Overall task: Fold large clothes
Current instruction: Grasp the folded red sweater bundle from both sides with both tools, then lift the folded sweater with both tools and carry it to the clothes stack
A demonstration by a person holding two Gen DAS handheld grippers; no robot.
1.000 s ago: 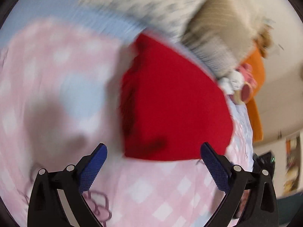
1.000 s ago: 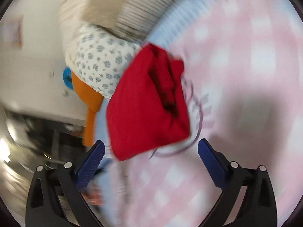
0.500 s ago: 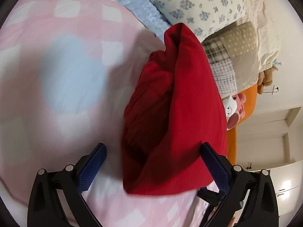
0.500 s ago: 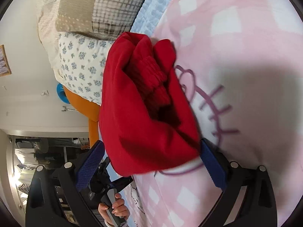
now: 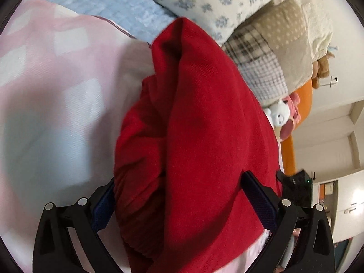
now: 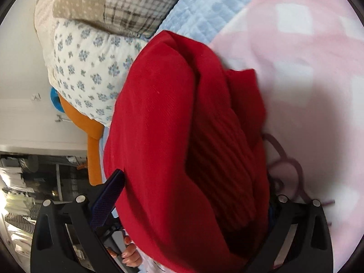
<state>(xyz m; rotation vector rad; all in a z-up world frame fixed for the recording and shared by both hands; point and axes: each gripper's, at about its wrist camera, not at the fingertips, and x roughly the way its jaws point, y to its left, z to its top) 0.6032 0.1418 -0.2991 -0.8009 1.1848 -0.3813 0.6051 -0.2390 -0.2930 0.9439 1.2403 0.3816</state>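
— Both black hand-held grippers with blue ribbed pads were at the folded red knit garment (image 5: 204, 136). How did the left gripper (image 5: 182, 200) stand?

— Its jaws were spread wide, one on each side of the red bundle. The right pad (image 5: 259, 201) lay against the smooth outer layer of the cloth; the left pad (image 5: 103, 207) was partly behind the ribbed edge. They straddled the cloth without pinching it.

— And the right gripper (image 6: 188, 207)?

— Also spread. Its left pad (image 6: 107, 200) sat just beside the smooth face of the garment (image 6: 182, 136); the right finger was hidden behind the ribbed folds, so whether it touched could not be told.

— Where was the garment?

— It rested on the pink-and-white checked bed cover (image 5: 56, 91), bunched up thick, with the ribbed part tucked between smooth outer layers. Its far end reached the pale blue quilted blanket (image 6: 204, 6) and the white pillow with small blue flowers (image 6: 91, 68).

— Anything else nearby?

— A beige and plaid patchwork cushion (image 5: 273, 52) lay on the flowered pillow, and small plush toys (image 5: 284, 113) sat at the far right edge of the bed. In the right wrist view, the person's fingers (image 6: 129, 253) showed low down, wrapped around a dark handle.
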